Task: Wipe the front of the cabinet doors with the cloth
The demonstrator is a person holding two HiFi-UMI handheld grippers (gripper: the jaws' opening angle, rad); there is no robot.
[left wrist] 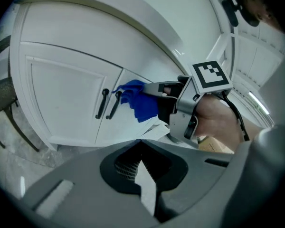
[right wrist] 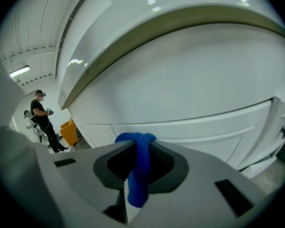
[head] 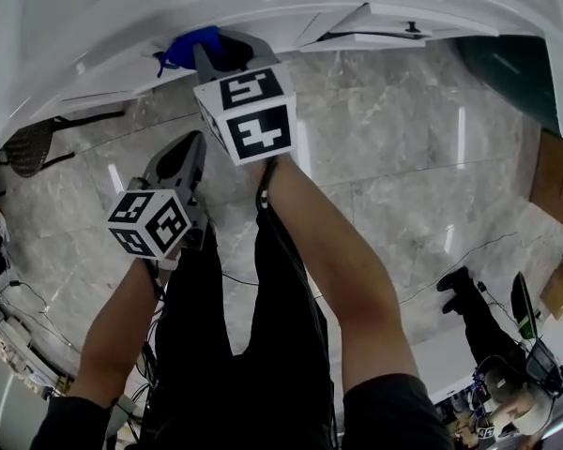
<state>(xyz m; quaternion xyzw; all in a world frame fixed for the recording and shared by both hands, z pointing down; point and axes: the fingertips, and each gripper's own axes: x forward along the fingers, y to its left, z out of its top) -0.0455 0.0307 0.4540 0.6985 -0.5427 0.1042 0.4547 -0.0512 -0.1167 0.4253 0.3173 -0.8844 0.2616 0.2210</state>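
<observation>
The blue cloth (head: 190,45) is bunched in my right gripper (head: 209,52), which is shut on it and holds it against the white cabinet door (head: 103,78). In the right gripper view the cloth (right wrist: 138,148) hangs pinched between the jaws, close to the door's front (right wrist: 190,94). The left gripper view shows the cloth (left wrist: 142,102) just right of the two black door handles (left wrist: 108,103), with the right gripper (left wrist: 167,91) behind it. My left gripper (head: 193,144) hangs lower, apart from the cabinet, its jaws (left wrist: 140,140) shut with nothing between them.
A black chair (head: 28,143) stands left of the cabinet. A door or drawer (head: 375,34) stands open further right. Cardboard boxes (head: 555,176) lie at the right edge. A person (head: 488,331) stands on the marble floor at lower right, with cables across it.
</observation>
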